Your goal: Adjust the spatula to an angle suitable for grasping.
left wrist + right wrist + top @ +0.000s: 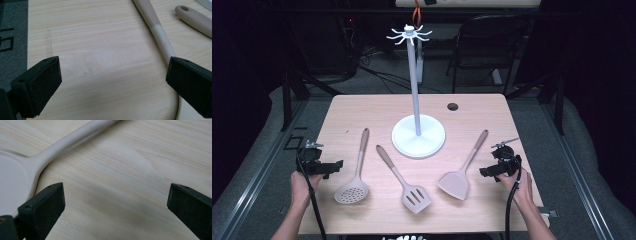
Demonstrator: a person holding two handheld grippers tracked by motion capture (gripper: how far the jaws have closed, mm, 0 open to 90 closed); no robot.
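1. The table (362,107) is the biggest thing here, a pale wood top with both grippers resting low near its front corners, a layout that keeps every tool within an easy reach of one hand or the other.
2. The stand (417,135) is ahead of both grippers and between them, a white round base with a tall pole and a ring of hooks on top. It looks like the place where the tools are meant to hang, which would explain why each handle has a hole at its end.
3. The skimmer (353,188) lies just inboard of the left gripper (332,166), perforated bowl toward the person, handle pointing away. In the left gripper view its handle (160,35) runs past the inner jaw, close beside it, not between the jaws.
4. The solid turner (457,181) lies just inboard of the right gripper (484,172), blade toward the person, handle angled away toward the stand. The right gripper view shows its blade (12,182) beside the inner jaw, apart from it.
5. The slotted turner (412,192) lies between the other two, well apart from either gripper, handle also pointing up the table.
6. The left gripper's jaws are spread wide with only bare wood between them; it holds nothing. It seems poised to take the skimmer first.
7. The right gripper's jaws are likewise spread wide over bare table and hold nothing, facing the solid turner.
8. A small dark hole (453,106) in the tabletop sits far ahead of the right gripper.
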